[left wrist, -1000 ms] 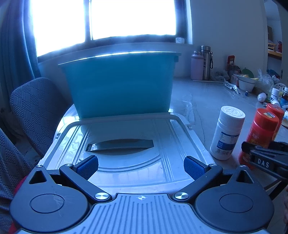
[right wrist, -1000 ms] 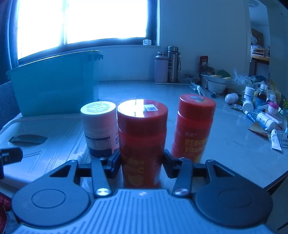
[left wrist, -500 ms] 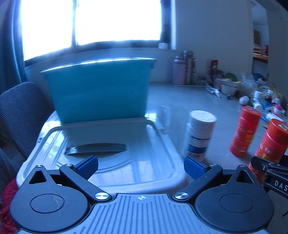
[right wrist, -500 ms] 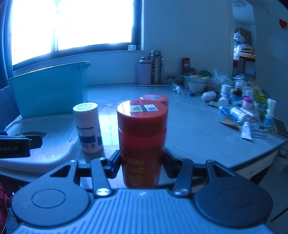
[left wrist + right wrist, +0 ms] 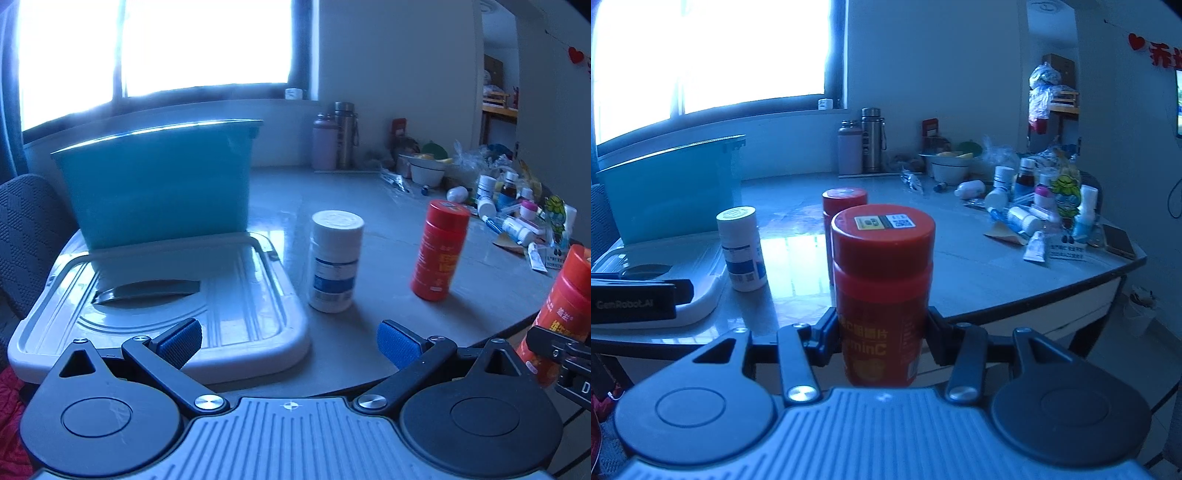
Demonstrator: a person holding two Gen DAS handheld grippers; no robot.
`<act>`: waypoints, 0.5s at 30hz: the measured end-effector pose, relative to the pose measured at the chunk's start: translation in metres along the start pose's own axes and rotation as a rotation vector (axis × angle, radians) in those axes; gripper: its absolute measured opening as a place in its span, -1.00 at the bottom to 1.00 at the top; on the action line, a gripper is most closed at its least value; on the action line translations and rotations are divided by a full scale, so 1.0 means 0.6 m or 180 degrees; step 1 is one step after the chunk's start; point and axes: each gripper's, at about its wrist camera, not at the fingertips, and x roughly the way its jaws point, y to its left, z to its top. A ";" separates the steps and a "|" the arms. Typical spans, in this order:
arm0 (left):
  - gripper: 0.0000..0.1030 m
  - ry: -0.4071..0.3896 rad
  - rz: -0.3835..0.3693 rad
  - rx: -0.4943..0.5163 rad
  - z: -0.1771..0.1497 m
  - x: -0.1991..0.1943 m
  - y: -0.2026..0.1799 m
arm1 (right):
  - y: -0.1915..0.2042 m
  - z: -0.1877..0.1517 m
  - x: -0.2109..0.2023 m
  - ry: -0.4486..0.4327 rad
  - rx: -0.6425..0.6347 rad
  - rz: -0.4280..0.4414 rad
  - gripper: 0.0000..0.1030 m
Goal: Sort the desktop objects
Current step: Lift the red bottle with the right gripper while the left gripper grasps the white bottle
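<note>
Lifted off the table (image 5: 979,266), orange bottle (image 5: 882,295) clamped upright in right tool (image 5: 881,332), left tool (image 5: 290,341) open, empty.

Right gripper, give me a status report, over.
Right gripper shut on red vitamin C bottle, lifted off the table. Left gripper open, empty. Second red bottle and white pill bottle stand ahead; teal bin far left.

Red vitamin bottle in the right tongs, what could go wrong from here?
1. The right tongs clamp the red vitamin bottle low on its body, so it may tip or slip.
2. A second red bottle and a white bottle stand unsecured on the table; a sweep toward the teal bin could topple them.
</note>
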 end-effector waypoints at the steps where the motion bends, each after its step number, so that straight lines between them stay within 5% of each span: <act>1: 0.97 0.0001 -0.0015 0.0012 0.001 0.002 -0.003 | 0.012 -0.010 -0.025 0.0000 0.0009 -0.0010 -0.05; 5: 0.97 -0.0010 -0.0111 0.0033 0.007 0.013 -0.013 | 0.000 -0.002 -0.040 0.0011 0.0008 -0.0053 -0.05; 10: 0.97 -0.0034 -0.0211 0.0082 0.016 0.037 -0.027 | -0.066 0.065 0.017 0.0048 0.0052 -0.0123 -0.05; 12: 0.97 -0.0039 -0.0240 0.0101 0.021 0.048 -0.033 | -0.118 0.103 0.092 0.0056 0.0070 -0.0157 -0.05; 14: 0.97 -0.0028 -0.0276 0.0107 0.024 0.061 -0.037 | -0.101 0.095 0.048 0.0067 0.0093 -0.0193 -0.05; 15: 0.97 -0.0021 -0.0296 0.0115 0.026 0.067 -0.039 | -0.135 0.118 0.106 0.0079 0.0111 -0.0212 -0.05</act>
